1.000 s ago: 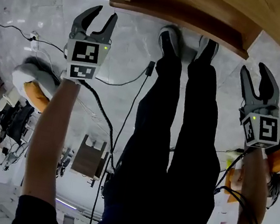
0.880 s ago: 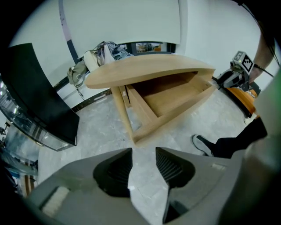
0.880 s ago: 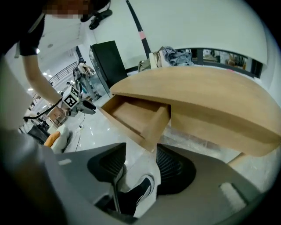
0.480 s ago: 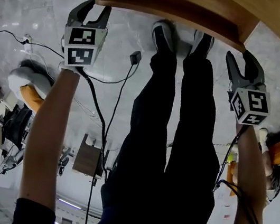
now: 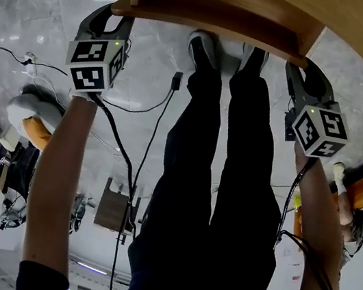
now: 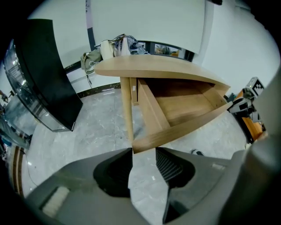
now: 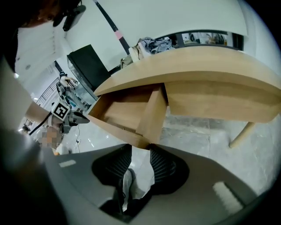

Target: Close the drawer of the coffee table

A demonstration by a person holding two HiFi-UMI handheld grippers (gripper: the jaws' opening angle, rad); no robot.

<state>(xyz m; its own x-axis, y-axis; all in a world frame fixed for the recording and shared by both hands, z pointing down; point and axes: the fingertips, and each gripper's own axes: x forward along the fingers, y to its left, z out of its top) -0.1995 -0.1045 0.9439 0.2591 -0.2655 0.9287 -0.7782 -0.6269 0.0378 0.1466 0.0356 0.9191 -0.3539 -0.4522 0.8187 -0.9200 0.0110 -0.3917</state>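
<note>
Straddling drawer (image 6: 184, 107) front corners, left tool (image 6: 144, 151) gapes and right tool (image 7: 139, 147), unclamped, has just been closing.

The drawer (image 5: 212, 11), cut off at the head view's top edge, hides tips of the left tool (image 5: 110, 23).

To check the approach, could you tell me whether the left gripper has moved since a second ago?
Yes. The left gripper has moved towards the drawer; its tips now reach the drawer's left corner.
</note>
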